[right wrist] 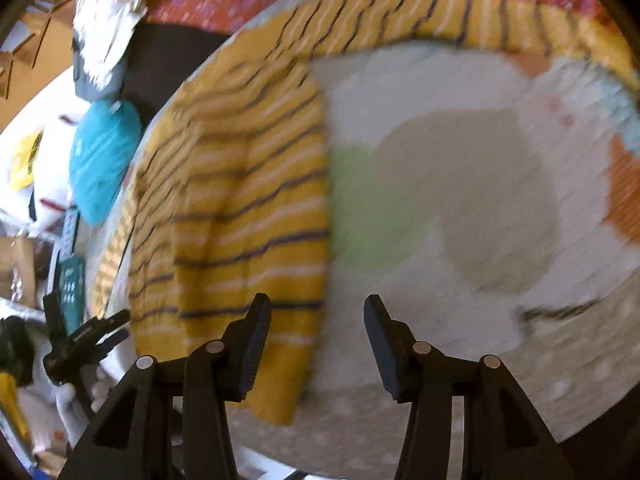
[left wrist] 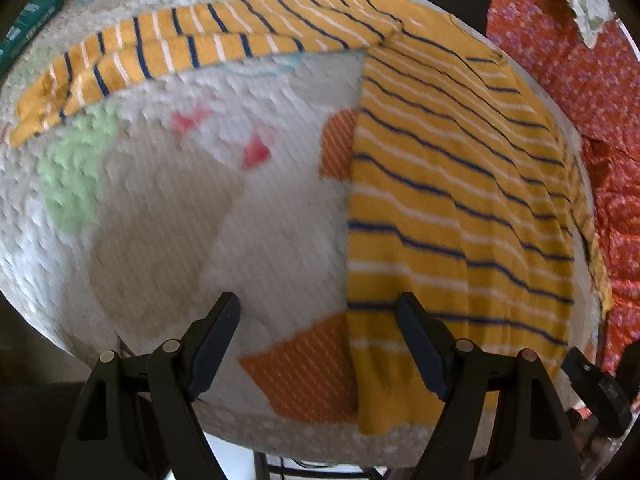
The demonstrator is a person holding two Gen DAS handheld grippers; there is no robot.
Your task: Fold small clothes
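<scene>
Mustard-yellow knit with thin navy and white stripes makes up the small top that lies spread on a round table covered by a white textured mat with orange, green and pink patches. In the left wrist view the body of the garment covers the right part of the mat and reaches the near rim, while one long sleeve runs away to the left along the far edge, lying flat and doubled on itself. The left gripper hangs above the mat with its jaws standing wide apart; the right-hand finger is over the hem edge of the top and the other is over bare mat, and nothing sits between the pads. The view is smeared, so whether that finger brushes the cloth cannot be told.

In the right wrist view the right gripper also shows parted jaws with nothing between them, its left finger over the lower edge of the striped cloth. A red floral fabric lies beyond the table, and a teal bag sits off to the side.
</scene>
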